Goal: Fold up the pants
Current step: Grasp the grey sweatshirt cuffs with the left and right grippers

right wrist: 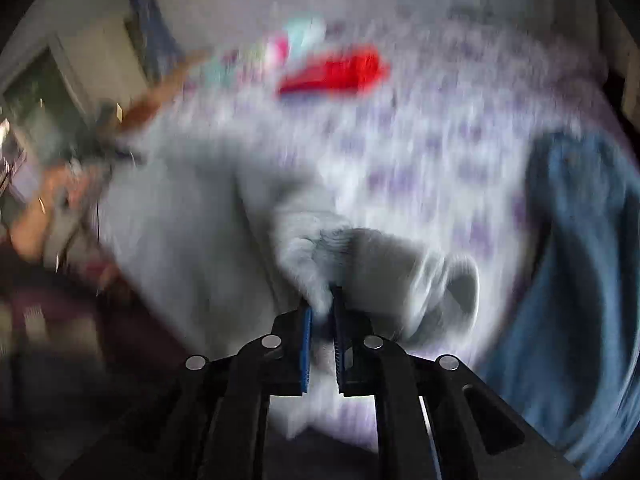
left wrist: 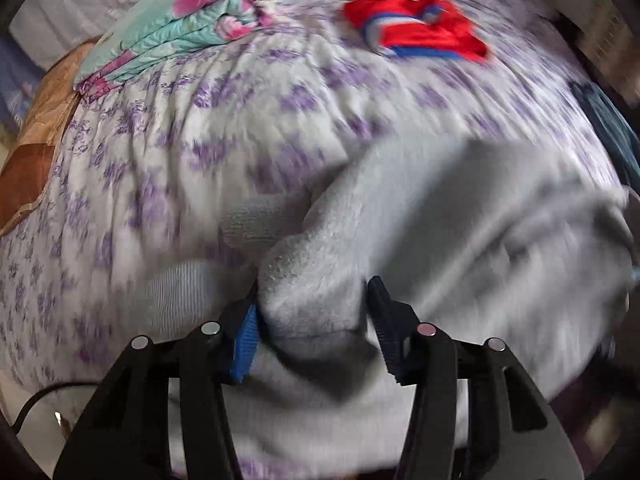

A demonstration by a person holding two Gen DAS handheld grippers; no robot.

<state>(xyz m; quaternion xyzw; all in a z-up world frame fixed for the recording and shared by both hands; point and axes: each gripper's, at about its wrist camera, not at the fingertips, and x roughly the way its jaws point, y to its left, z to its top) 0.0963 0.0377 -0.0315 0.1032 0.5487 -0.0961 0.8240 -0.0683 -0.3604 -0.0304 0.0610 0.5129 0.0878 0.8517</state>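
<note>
The light grey fleece pants (left wrist: 460, 216) lie bunched on a bed with a white and purple flowered sheet (left wrist: 192, 128). My left gripper (left wrist: 314, 300) is shut on a thick fold of the pants, with ribbed cuffs (left wrist: 260, 220) showing to its left. In the right wrist view my right gripper (right wrist: 322, 312) is shut on another bunch of the same grey pants (right wrist: 192, 208), with a ribbed cuff (right wrist: 460, 284) hanging to its right. Both views are motion blurred.
A red, white and blue garment (left wrist: 416, 30) lies at the far side of the bed; it also shows in the right wrist view (right wrist: 336, 72). A folded teal and pink quilt (left wrist: 180, 28) sits at the far left. A blue garment (right wrist: 580, 260) lies at the right.
</note>
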